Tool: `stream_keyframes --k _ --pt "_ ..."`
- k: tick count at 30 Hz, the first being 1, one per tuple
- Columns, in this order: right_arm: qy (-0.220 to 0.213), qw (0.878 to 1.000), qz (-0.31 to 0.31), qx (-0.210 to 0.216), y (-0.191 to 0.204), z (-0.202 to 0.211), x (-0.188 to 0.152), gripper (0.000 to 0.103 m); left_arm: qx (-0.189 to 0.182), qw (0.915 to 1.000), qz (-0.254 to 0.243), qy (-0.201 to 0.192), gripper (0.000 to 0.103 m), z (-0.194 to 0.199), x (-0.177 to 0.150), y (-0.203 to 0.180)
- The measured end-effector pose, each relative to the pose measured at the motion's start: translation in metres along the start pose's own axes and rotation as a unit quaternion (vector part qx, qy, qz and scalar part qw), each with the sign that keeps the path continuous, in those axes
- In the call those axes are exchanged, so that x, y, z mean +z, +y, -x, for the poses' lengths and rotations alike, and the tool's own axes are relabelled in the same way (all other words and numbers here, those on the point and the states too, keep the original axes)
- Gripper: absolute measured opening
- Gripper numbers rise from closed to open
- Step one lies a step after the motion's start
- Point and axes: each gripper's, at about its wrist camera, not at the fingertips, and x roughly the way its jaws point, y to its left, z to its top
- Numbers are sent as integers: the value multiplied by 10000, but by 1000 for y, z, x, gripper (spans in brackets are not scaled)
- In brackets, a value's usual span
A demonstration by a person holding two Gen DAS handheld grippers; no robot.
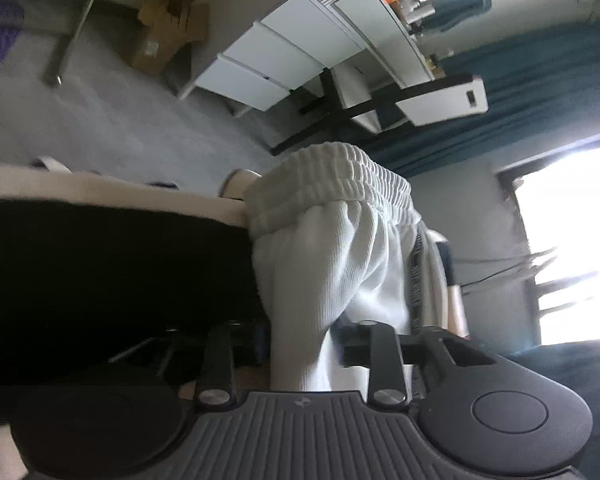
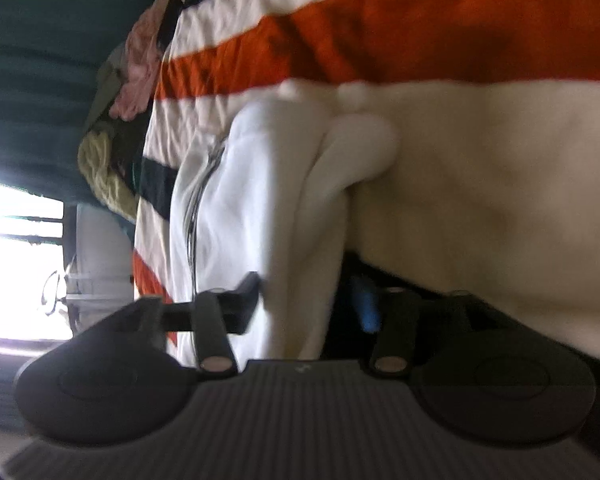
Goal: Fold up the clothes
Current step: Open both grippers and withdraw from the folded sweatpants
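left gripper [image 1: 300, 340] clamped on white pants [image 1: 340, 264] (waistband up) | right gripper [image 2: 300, 300] clamped on pants [image 2: 268, 208] | striped blanket [image 2: 380, 40] behind

Ahead of the tools we've got a striped bedspread [image 2: 340, 36], white drawers [image 1: 284, 56], a cardboard box [image 1: 168, 28] and teal curtains [image 1: 540, 92].

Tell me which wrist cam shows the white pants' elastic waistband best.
Left wrist view. The ribbed waistband of the white pants is sharp and unobstructed above the left gripper, which pinches the fabric. The right wrist view shows only blurred white folds clamped in the right gripper; no waistband is discernible.
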Motion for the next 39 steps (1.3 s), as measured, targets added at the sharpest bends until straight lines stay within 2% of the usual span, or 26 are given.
stream_keyframes --k 2,4,6,8,10,13,16,17,18,20,22,25,27,28,29,31,32,33,34,35,36,37,38,39 --pt "-202 9997 -17 -103 -2 13 0 60 45 9998 -185 43 61 9 -2 -1" --pt "-454 9989 -45 -51 -3 29 -1 60 123 9981 -599 34 66 25 -11 -9" --pt "-797 9967 -21 164 -5 46 -2 60 458 9907 -1253 -267 72 42 -26 -26" --pt "-1076 9930 157 471 -4 59 -4 59 727 9773 -1894 -605 79 57 -42 -44" --pt "-1156 9899 412 710 4 63 -6 58 731 9625 -2450 -906 80 66 -59 -61" --pt "-853 9900 641 917 12 57 -9 54 210 9345 -3396 -1047 85 78 -99 -84" --pt "-222 9939 346 1019 9 32 -12 49 -587 8988 -4277 -761 89 80 -142 -101" --pt "-16 9943 250 1037 7 24 -14 49 -823 8809 -4625 -581 89 80 -159 -106" --pt "190 9941 154 1055 6 16 -15 49 -1013 8524 -5111 -438 89 80 -182 -111" --pt "573 9925 -21 1084 3 0 -18 44 -1373 7844 -6046 -194 89 80 -233 -116" --pt "528 9933 51 1032 6 -5 -19 41 -1684 7169 -6765 18 89 75 -279 -116" --pt "459 9943 161 953 11 -13 -20 39 -1817 6367 -7492 201 88 62 -329 -104" --pt "324 9954 185 882 12 -17 -19 36 -1842 6009 -7775 214 87 50 -348 -99" --pt "221 9961 179 839 12 -19 -18 35 -1790 5894 -7877 135 85 44 -354 -97" --pt "116 9966 174 798 12 -21 -16 34 -1721 5803 -7960 17 83 38 -356 -95" --pt "-114 9968 201 759 12 -25 -10 29 -1653 5683 -8059 -178 81 28 -355 -90" --pt "-255 9967 246 730 13 -26 -7 26 -1669 5650 -8077 -219 72 25 -354 -90" --pt "-405 9963 314 690 14 -27 -4 25 -1702 5627 -8086 -239 66 21 -352 -91" --pt "-501 9958 342 683 14 -27 -1 22 -1760 5615 -8083 -224 55 20 -351 -91" --pt "-594 9952 365 680 13 -27 2 13 -1840 5618 -8064 -158 42 21 -348 -91" --pt "-668 9946 360 712 11 -25 4 9 -1900 5624 -8047 -76 35 16 -354 -93" --pt "-779 9933 422 736 12 -23 6 7 -1937 5630 -8035 2 20 15 -356 -94" --pt "-896 9919 492 754 13 -21 7 6 -1965 5624 -8031 59 12 16 -356 -94" --pt "-1044 9900 608 732 16 -16 7 6 -2018 5604 -8032 73 11 18 -355 -93"
